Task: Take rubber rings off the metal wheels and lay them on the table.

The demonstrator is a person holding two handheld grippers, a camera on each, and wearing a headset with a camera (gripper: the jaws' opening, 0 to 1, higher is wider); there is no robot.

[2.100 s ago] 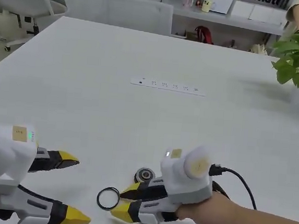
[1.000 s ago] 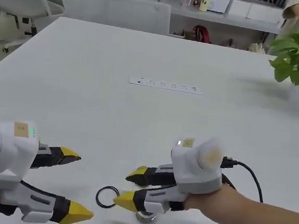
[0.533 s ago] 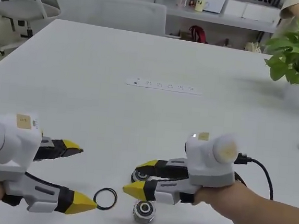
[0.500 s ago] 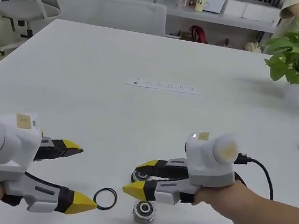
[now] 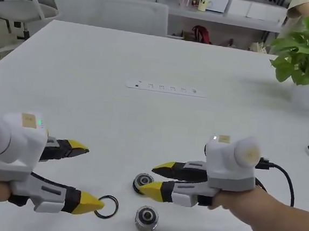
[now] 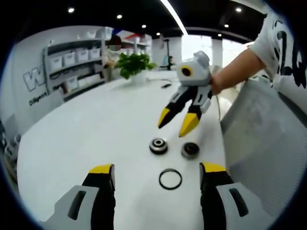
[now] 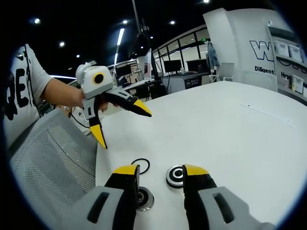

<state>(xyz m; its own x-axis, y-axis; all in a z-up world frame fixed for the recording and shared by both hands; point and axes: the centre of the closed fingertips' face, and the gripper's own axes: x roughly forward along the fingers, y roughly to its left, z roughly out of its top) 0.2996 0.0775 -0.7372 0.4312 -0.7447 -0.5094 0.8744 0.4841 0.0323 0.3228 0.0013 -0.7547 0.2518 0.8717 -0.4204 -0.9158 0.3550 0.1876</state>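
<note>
Partly hidden behind the left hand-held gripper's (image 5: 91, 176) lower tip, one ring (image 5: 108, 208) lies on the worktop (image 5: 143, 120) beside two wheels (image 5: 146, 218). The left hand-held gripper gapes wide, the right hand-held gripper (image 5: 150, 178) narrower, both empty.

Black rubber ring (image 5: 107, 206), silver-and-black metal wheels (image 5: 146, 218), white table (image 5: 149, 55), yellow-tipped left tongs (image 5: 92, 176) and right tongs (image 5: 149, 178)
</note>
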